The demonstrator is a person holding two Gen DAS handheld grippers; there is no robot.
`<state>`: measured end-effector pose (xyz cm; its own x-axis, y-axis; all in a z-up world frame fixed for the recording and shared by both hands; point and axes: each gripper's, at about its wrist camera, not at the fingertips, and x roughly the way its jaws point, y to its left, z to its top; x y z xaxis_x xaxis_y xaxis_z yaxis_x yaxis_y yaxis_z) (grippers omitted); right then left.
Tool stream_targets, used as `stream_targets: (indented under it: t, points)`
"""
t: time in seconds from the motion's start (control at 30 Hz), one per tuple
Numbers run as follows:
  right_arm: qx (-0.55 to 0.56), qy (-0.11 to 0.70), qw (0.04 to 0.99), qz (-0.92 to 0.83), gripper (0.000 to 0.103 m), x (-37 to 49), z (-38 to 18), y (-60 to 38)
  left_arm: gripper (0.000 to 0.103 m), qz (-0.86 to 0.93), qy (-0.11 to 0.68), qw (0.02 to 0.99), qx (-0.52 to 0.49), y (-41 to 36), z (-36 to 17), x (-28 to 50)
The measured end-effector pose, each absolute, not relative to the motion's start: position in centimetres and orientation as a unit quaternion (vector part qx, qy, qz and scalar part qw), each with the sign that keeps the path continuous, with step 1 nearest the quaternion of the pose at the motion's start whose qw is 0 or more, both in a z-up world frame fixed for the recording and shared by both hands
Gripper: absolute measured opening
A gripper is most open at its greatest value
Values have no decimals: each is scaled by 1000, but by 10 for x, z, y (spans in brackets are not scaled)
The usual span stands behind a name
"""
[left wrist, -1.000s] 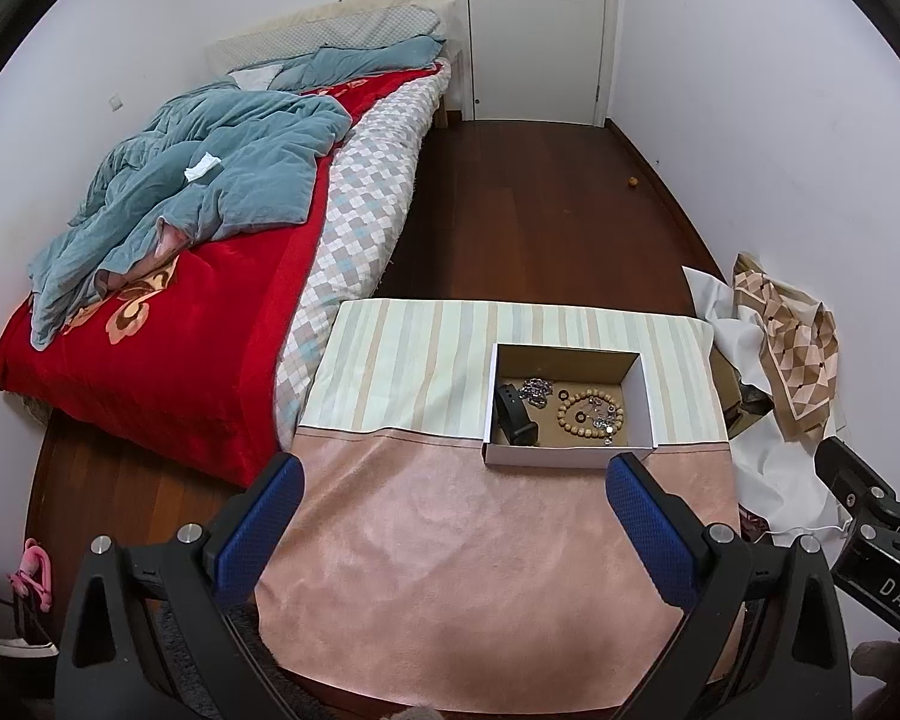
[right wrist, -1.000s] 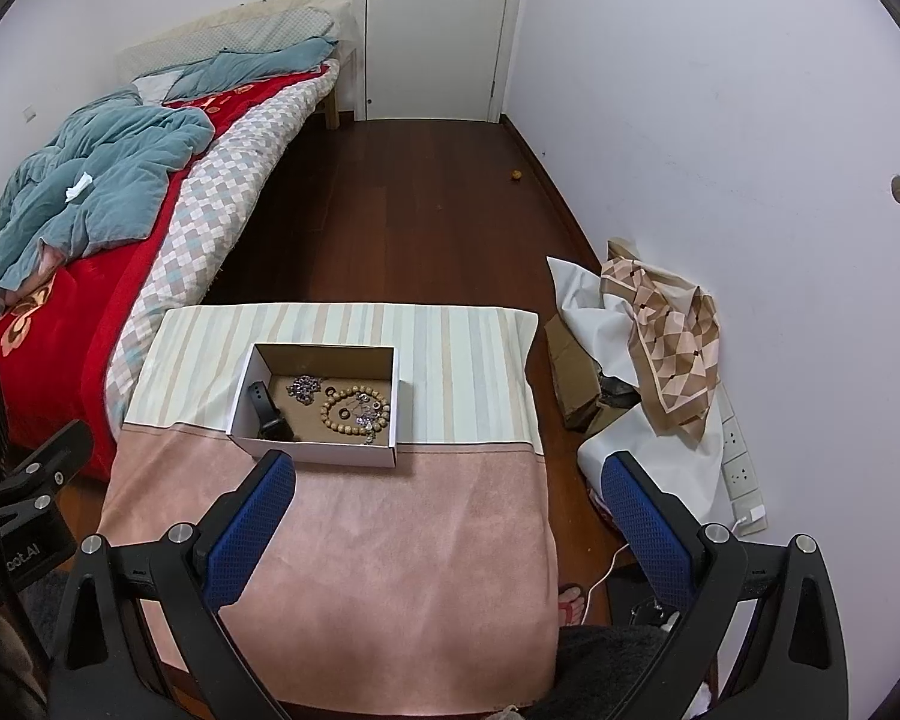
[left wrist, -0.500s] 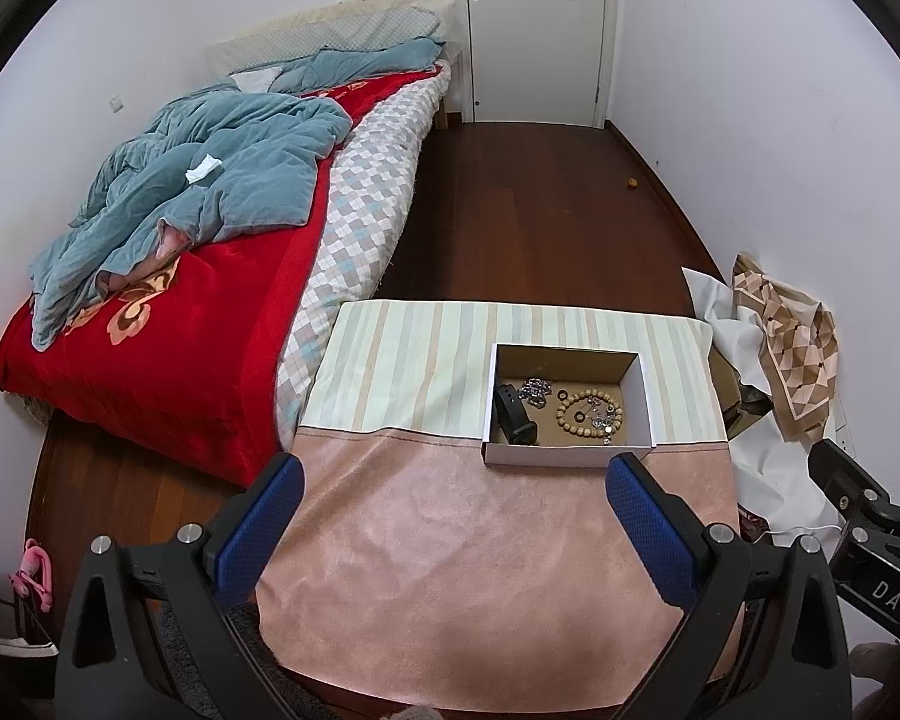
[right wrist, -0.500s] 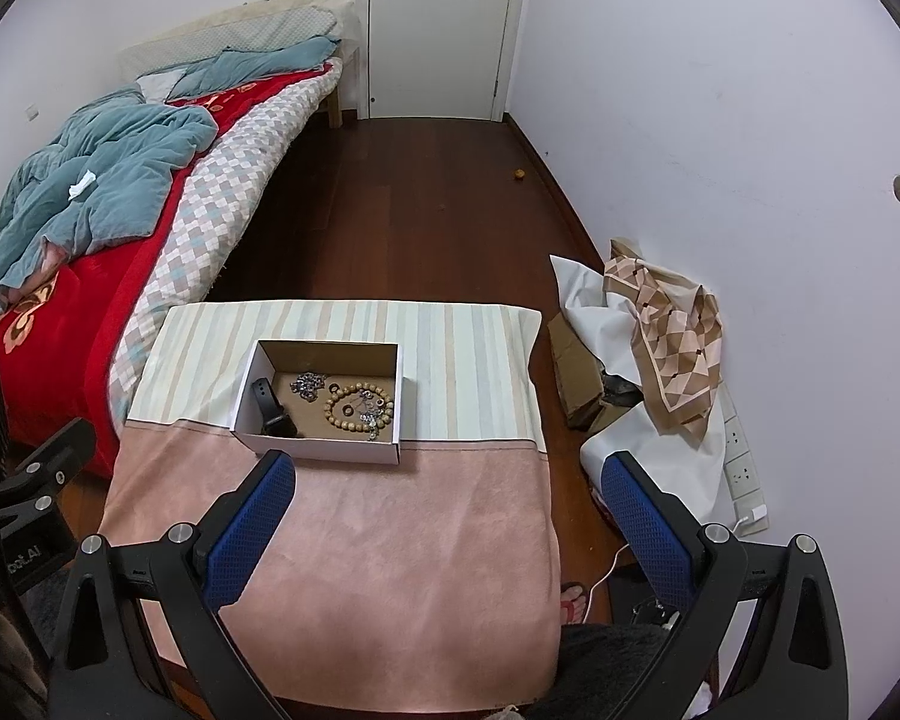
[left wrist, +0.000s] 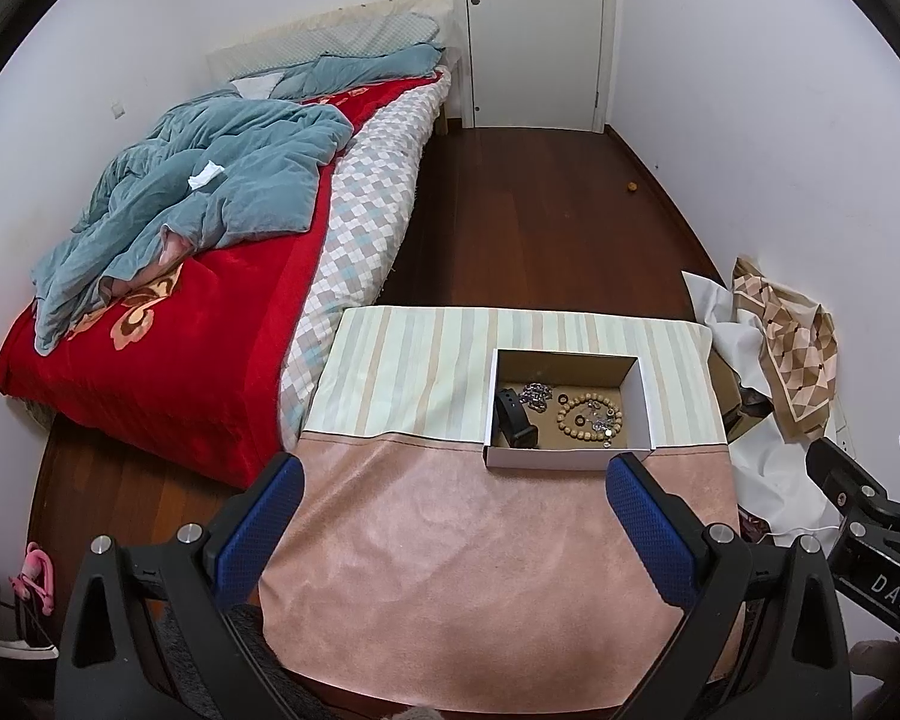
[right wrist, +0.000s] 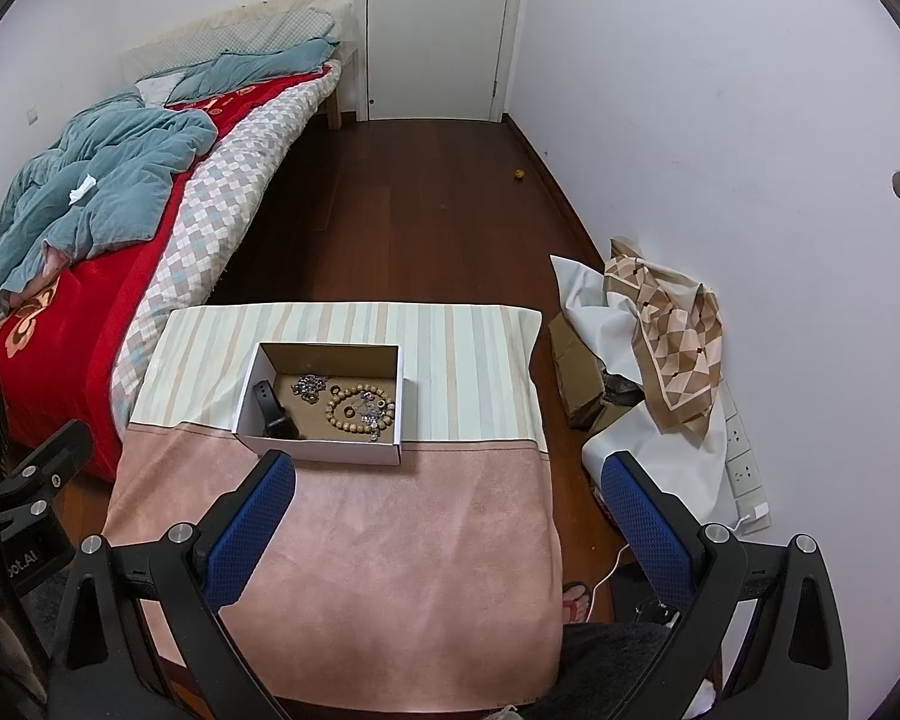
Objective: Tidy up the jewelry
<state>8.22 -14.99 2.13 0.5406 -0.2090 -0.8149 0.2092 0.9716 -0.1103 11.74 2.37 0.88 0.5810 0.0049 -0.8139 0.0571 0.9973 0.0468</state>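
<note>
A white cardboard box sits on the cloth-covered table. Inside lie a black watch band, a silver chain and a wooden bead bracelet with small rings and charms. My left gripper is open and empty, held above the near pink part of the table. My right gripper is open and empty, to the right of the box and nearer than it.
A bed with a red blanket and blue quilt stands to the left. Cardboard, white sheets and a patterned cloth lie on the floor at the right wall. A closed door is at the far end.
Both views have shifted very slightly; the box and jewelry have not moved. Both grippers stay open.
</note>
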Motion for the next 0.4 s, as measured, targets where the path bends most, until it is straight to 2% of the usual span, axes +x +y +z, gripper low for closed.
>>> stream_targets:
  t: [0.4]
  points:
    - [1, 464, 878, -118, 103, 83, 22, -148, 103, -17, 453, 891, 26, 25, 14, 116]
